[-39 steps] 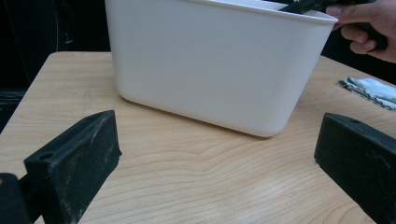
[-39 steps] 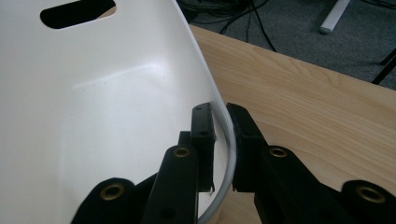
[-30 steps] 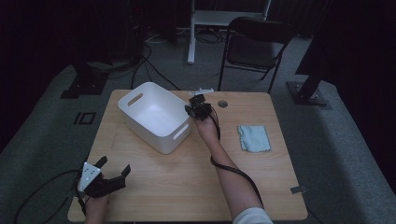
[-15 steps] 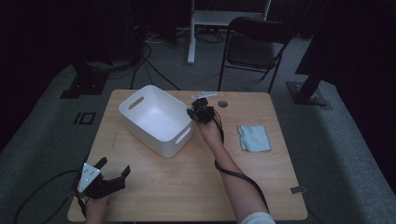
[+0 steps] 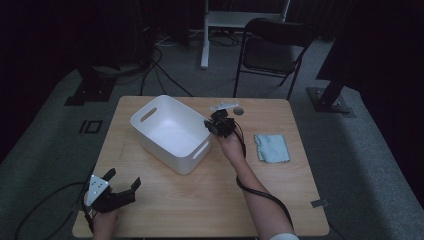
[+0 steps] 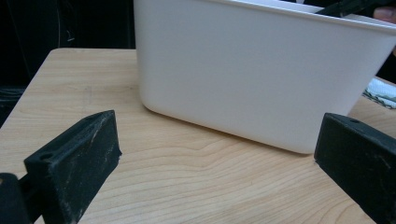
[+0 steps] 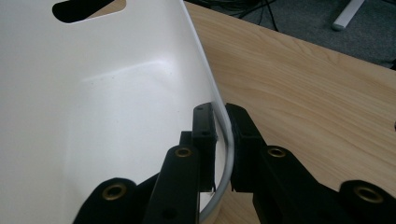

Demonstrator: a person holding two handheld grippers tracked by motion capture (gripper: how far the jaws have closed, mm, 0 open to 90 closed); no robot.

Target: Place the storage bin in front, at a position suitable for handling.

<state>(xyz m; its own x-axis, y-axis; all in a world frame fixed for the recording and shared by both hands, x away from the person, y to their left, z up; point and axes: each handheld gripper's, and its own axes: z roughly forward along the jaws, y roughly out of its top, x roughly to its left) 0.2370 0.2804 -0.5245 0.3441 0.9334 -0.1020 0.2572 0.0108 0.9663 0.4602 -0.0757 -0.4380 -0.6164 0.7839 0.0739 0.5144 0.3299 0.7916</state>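
The white bin (image 5: 170, 132) sits on the wooden surface (image 5: 210, 200), its rim clamped by the right gripper (image 5: 216, 125); the left gripper (image 5: 122, 180) rests apart. From the left gripper view, jaws wide. In the right gripper view, both pads pinch the bin wall.

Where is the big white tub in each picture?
High view: white tub sits left of the table's middle, the right gripper at its rim.
Left gripper view: fills the upper middle, beyond the open fingers.
Right gripper view: fills the left.
Shared landmark: the wooden table.
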